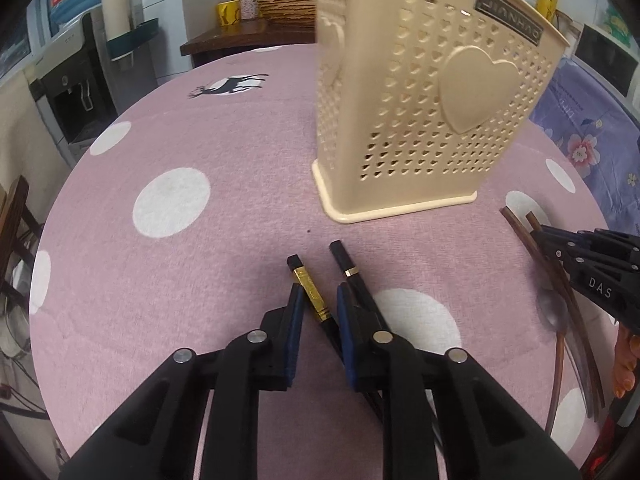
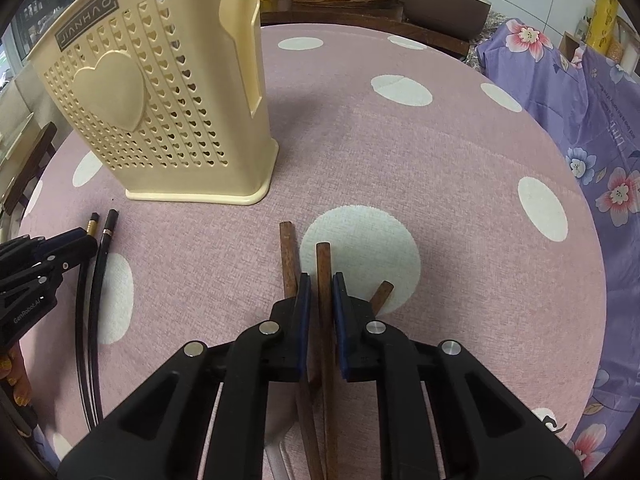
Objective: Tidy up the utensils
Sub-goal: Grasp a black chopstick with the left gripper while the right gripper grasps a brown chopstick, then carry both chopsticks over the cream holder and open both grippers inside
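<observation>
On pink cloth [image 1: 224,264], jaws pinch chopsticks [image 2: 323,280].

- round table [image 1: 240,208] covered by pink cloth with white polka dots and a small deer print [image 1: 230,85]
- beige perforated utensil holder [image 1: 420,120] stands upright on the cloth, heart relief on its side
- two black chopsticks [image 1: 312,294] with gold bands lie side by side in front of the holder
- brown wooden chopsticks [image 2: 325,280] lie on the cloth over a white dot; one more brown stick end [image 2: 382,294] angles out just beside them
- metal spoon [image 1: 554,308] lies among the brown sticks
</observation>
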Available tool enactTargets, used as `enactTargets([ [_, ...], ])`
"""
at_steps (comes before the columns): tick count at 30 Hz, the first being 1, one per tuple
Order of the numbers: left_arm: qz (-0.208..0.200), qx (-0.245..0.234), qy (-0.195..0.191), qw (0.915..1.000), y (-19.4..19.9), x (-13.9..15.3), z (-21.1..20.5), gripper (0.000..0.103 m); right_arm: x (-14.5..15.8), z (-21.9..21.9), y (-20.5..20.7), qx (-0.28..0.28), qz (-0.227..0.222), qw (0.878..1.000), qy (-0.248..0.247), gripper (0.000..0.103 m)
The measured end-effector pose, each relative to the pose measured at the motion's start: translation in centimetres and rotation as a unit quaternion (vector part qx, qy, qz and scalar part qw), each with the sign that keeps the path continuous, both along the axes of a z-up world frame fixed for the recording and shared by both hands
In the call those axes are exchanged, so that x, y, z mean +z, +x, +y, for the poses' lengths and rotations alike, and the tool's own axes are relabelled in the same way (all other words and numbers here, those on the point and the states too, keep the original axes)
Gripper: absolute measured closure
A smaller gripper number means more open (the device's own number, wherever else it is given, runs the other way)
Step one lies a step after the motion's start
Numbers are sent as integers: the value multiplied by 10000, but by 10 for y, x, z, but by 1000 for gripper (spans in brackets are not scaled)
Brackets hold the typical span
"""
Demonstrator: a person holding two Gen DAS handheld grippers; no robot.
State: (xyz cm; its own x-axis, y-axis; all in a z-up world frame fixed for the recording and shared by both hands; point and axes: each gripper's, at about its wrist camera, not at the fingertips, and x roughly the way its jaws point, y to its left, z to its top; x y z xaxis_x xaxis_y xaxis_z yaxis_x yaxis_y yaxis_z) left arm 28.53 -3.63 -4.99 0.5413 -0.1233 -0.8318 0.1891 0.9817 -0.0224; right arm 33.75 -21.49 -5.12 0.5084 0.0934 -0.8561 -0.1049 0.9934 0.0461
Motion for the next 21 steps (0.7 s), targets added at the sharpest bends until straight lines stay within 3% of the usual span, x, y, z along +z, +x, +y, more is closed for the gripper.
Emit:
enactTargets([
  [13,-21,-78,134,9999,1,-1,-8,89,0,2,3,9,-40,10000,-16,95],
  [21,-64,63,4,10000,5,-1,-6,95,13,-9,-9,-47,-407,9985,377,95],
])
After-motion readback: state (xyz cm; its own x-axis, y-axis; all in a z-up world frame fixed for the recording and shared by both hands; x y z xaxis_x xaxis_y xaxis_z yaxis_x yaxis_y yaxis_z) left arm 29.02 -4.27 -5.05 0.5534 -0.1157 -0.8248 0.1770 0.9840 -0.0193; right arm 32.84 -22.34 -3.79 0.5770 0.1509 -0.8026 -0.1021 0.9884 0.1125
